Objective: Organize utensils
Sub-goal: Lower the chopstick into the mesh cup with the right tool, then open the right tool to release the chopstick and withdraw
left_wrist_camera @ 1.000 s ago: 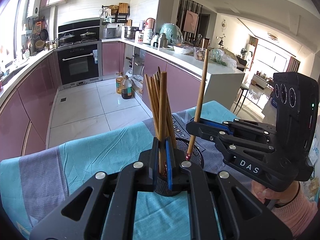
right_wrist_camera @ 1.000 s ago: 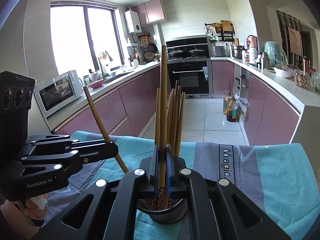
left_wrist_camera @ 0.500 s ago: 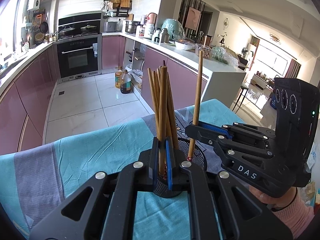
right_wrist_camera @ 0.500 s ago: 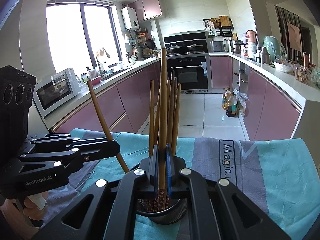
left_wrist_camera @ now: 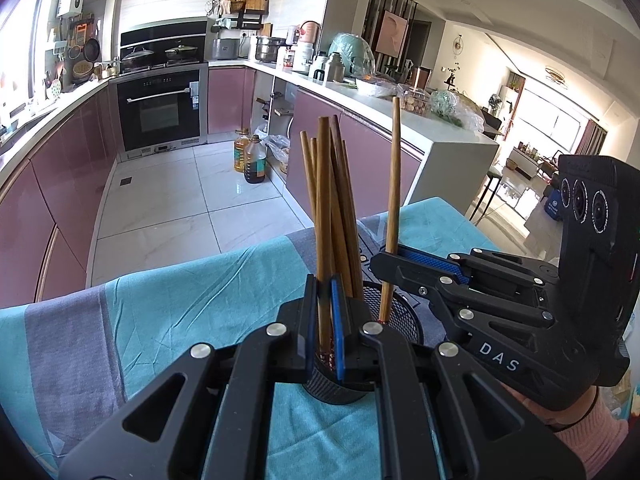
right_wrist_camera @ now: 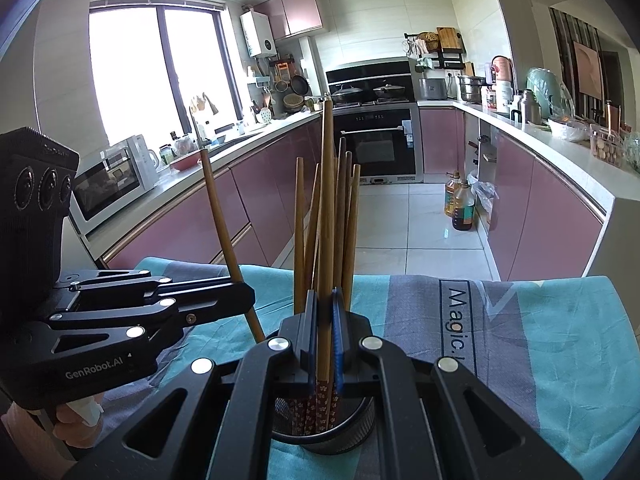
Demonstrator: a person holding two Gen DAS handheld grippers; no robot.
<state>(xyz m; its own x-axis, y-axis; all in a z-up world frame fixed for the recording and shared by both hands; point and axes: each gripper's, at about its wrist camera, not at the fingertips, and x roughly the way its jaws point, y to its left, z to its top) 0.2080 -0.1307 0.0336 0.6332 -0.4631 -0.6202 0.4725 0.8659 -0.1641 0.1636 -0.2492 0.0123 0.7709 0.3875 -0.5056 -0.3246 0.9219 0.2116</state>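
Observation:
A black mesh holder [left_wrist_camera: 404,316] [right_wrist_camera: 352,424] stands on the teal and grey cloth with several wooden chopsticks [left_wrist_camera: 345,208] [right_wrist_camera: 349,220] upright in it. My left gripper [left_wrist_camera: 325,286] [right_wrist_camera: 244,294] is shut on one chopstick [left_wrist_camera: 325,200] [right_wrist_camera: 224,232], tilted, its lower end at the holder's left rim. My right gripper [right_wrist_camera: 325,298] [left_wrist_camera: 384,258] is shut on another chopstick [right_wrist_camera: 327,200] [left_wrist_camera: 393,184], nearly upright, whose patterned lower end reaches into the holder. The two grippers meet over the holder from opposite sides.
The cloth [left_wrist_camera: 180,312] [right_wrist_camera: 540,340] covers the table, whose far edge drops to a tiled kitchen floor. Pink cabinets, an oven and two oil bottles [left_wrist_camera: 250,158] lie beyond. A hand and a pink sleeve [left_wrist_camera: 588,436] grip the right tool.
My left gripper has edged a little toward the holder with its chopstick and sunk slightly. The right gripper and its chopstick have stayed in place.

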